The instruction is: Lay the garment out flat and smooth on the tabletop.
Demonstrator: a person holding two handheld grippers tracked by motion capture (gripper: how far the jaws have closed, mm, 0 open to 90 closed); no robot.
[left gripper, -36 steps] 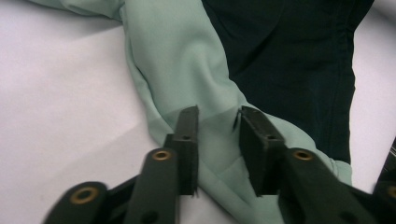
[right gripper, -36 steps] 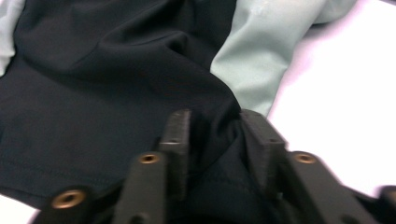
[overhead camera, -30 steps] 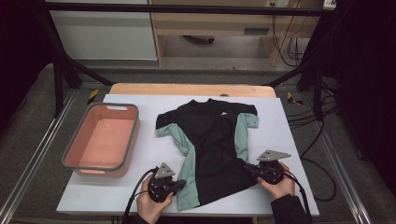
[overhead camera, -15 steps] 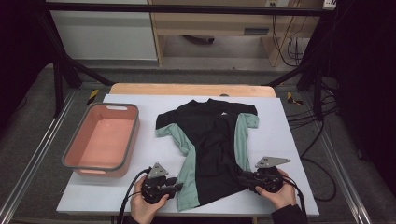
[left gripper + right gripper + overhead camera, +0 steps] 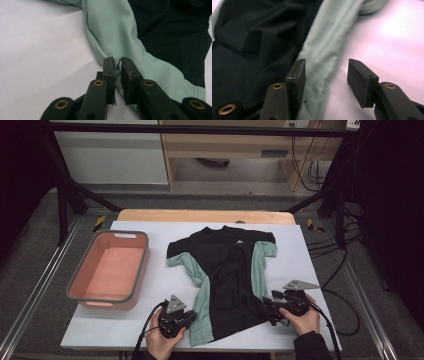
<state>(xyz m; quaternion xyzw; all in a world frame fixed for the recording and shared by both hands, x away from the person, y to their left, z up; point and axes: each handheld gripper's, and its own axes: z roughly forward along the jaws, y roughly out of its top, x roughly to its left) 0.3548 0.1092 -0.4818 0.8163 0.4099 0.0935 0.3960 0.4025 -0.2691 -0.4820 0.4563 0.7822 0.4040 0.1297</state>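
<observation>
A black shirt (image 5: 230, 270) with pale green side panels lies flat on the white table (image 5: 165, 290), its collar toward the far side. My left gripper (image 5: 192, 317) sits at the shirt's lower left corner. In the left gripper view its jaws (image 5: 117, 61) are shut on the edge of the green panel (image 5: 112, 32). My right gripper (image 5: 267, 307) rests at the lower right edge. Its jaws (image 5: 327, 68) have just been opening and stand apart, with the green panel's edge (image 5: 329, 37) lying loose between them.
A pink bin (image 5: 110, 270) with a grey rim stands empty on the table's left side. A wooden board (image 5: 200, 216) runs along the far edge. Cables hang off the right side of the table (image 5: 335, 270).
The right hand dipped toward the near edge, then came back up beside the shirt's lower right edge. The left hand and the shirt stay where they were.
</observation>
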